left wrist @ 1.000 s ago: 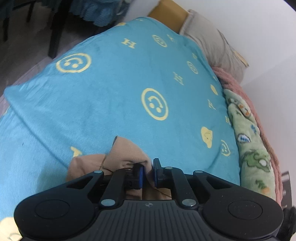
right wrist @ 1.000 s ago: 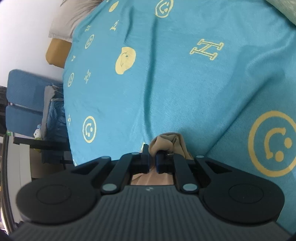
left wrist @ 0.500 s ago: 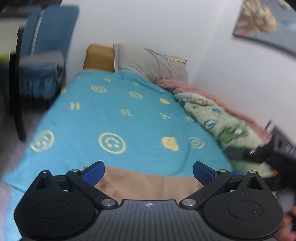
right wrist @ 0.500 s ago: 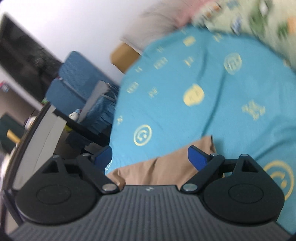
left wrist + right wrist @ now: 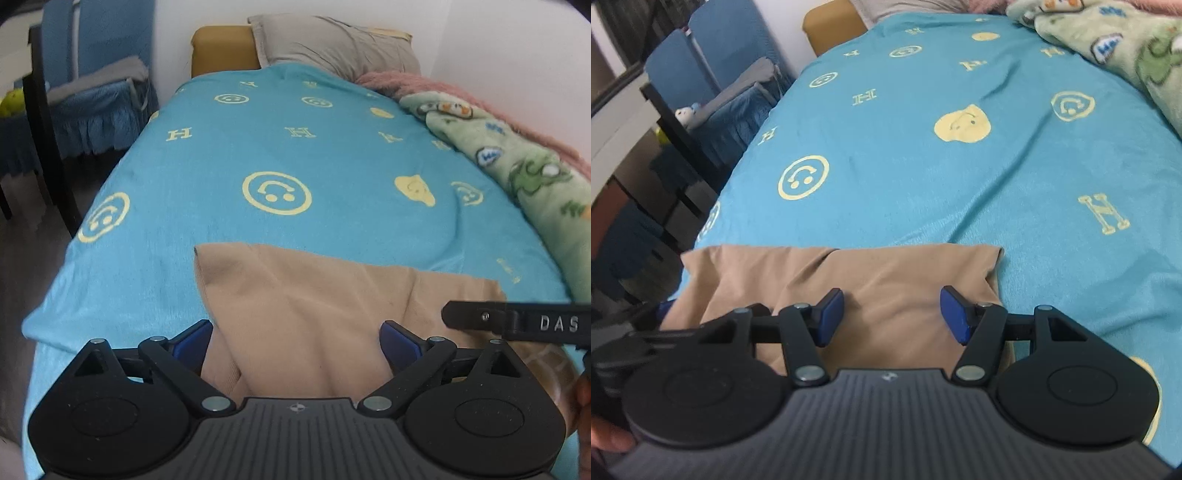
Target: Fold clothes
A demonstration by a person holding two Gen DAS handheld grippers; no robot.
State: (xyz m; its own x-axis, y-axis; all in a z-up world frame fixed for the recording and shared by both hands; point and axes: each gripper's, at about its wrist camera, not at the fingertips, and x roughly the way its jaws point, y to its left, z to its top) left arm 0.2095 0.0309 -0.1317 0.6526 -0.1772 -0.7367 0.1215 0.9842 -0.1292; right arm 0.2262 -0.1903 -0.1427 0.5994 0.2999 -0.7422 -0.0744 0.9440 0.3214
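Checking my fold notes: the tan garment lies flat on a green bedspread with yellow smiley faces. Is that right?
Not quite: the bedspread is blue, as the left wrist view shows; green is the blanket along its side. The tan garment does lie flat on it.

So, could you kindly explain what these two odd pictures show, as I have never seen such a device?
There is no robot here: a person holds a two-finger gripper in each hand, and each gripper carries a wide-angle camera that looks along its fingers. One picture comes from the left gripper, the other from the right gripper; the black shapes at the bottom are the grippers' own bodies, and the blue parts are their pads. The right gripper also shows at the edge of the left picture. Below them a tan garment lies partly folded on a bed under a blue blanket with yellow smileys. Nothing is held: both grippers hang above the garment with their jaws apart, and both are closing somewhat.
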